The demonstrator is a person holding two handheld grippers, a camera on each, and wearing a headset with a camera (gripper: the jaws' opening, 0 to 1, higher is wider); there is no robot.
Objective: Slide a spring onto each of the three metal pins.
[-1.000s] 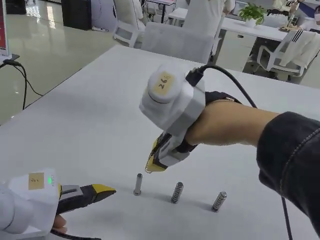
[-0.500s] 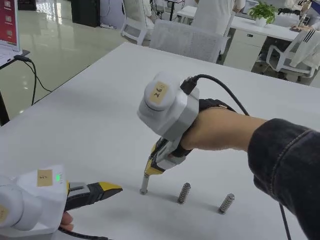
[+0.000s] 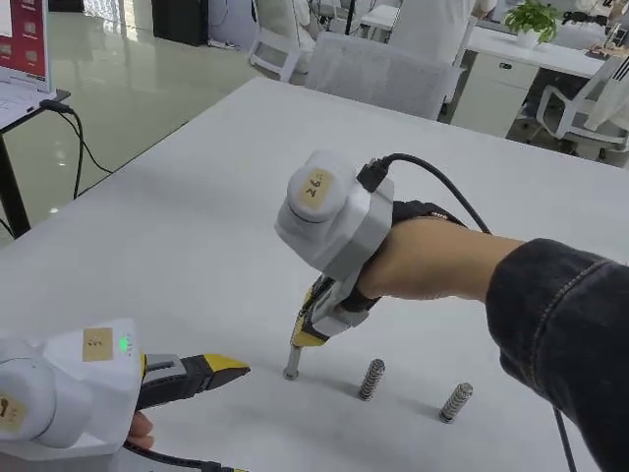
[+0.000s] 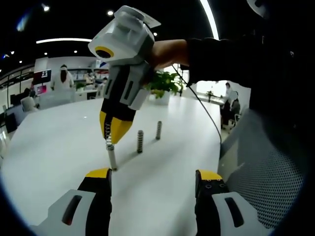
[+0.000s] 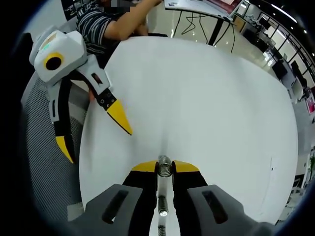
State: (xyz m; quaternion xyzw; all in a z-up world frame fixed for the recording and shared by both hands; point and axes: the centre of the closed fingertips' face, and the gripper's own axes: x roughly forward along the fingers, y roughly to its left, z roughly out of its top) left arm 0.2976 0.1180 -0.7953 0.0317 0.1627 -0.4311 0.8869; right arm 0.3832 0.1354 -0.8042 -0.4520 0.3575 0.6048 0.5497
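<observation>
Now we hold our right gripper (image 3: 300, 339) over the leftmost pin (image 3: 292, 367), its jaws pinched tight on a spring (image 5: 165, 167) right at the pin's top. Our left gripper (image 4: 153, 174) hovers near-left above the counter (image 3: 197, 226), jaws spread wide, holding nothing. The middle pin (image 3: 371, 379) and the right pin (image 3: 456, 401) each wear a spring.
</observation>
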